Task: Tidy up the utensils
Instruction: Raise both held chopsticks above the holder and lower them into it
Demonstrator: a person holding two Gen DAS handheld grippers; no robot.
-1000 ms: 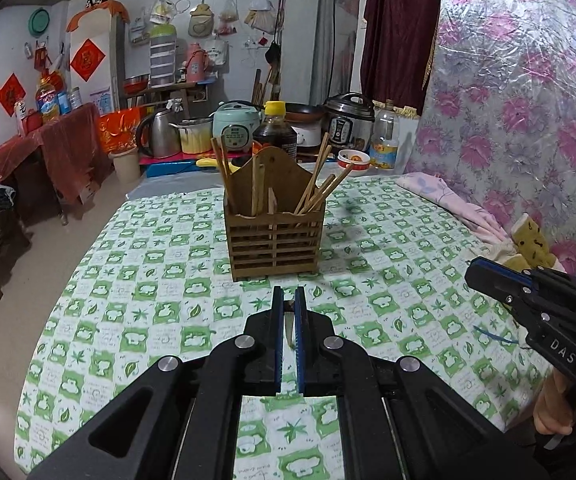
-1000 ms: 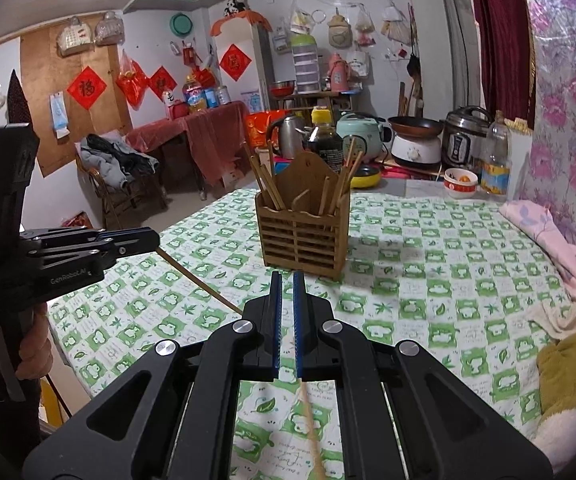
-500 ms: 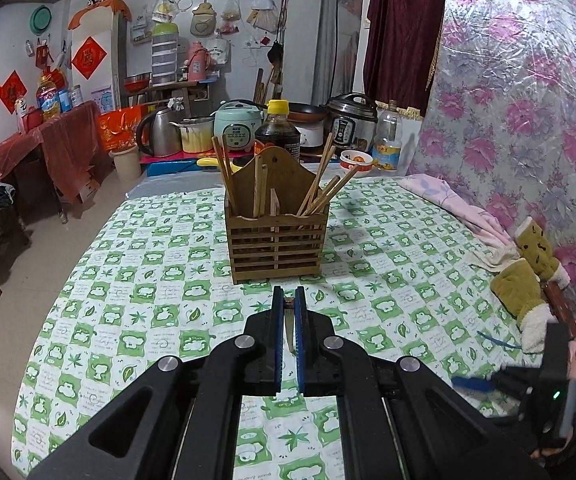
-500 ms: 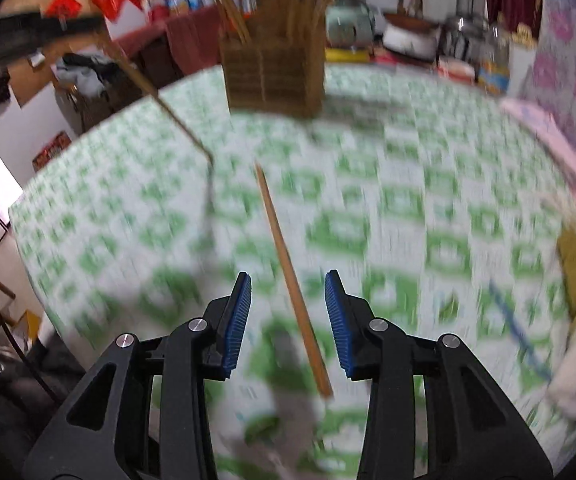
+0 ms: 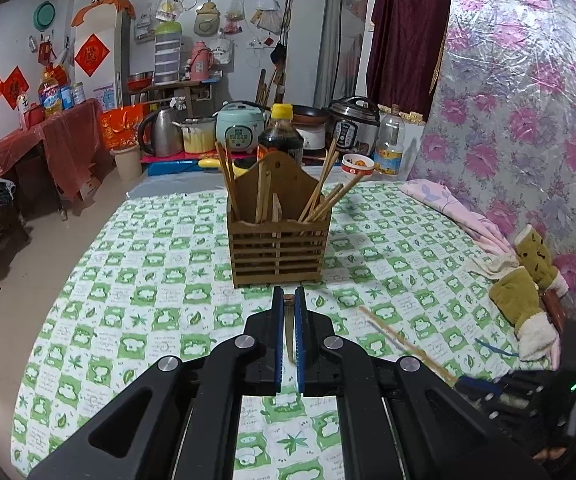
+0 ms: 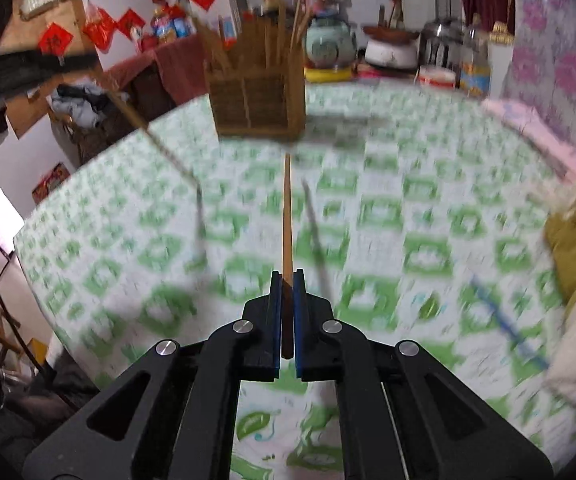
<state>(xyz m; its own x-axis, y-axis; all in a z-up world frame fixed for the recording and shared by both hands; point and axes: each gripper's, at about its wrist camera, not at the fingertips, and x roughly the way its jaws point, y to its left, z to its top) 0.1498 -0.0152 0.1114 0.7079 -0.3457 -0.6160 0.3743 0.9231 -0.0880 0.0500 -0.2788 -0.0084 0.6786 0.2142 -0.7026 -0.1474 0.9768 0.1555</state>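
The right hand-held gripper [image 6: 287,280] is clamped on a wooden chopstick [image 6: 287,216] that points out ahead over the green-checked tabletop [image 6: 408,208] toward the slatted wooden utensil holder [image 6: 256,96]. The left hand-held gripper [image 5: 288,300] is pressed together on a thin chopstick end [image 5: 288,332], just before the holder, which stands upright with several chopsticks. No writing on the holder is readable; motion blur smears the right view.

A lived-in home kitchen: rice cookers [image 5: 239,126], a kettle [image 5: 159,131] and a cloth-covered dining table [image 5: 159,264].
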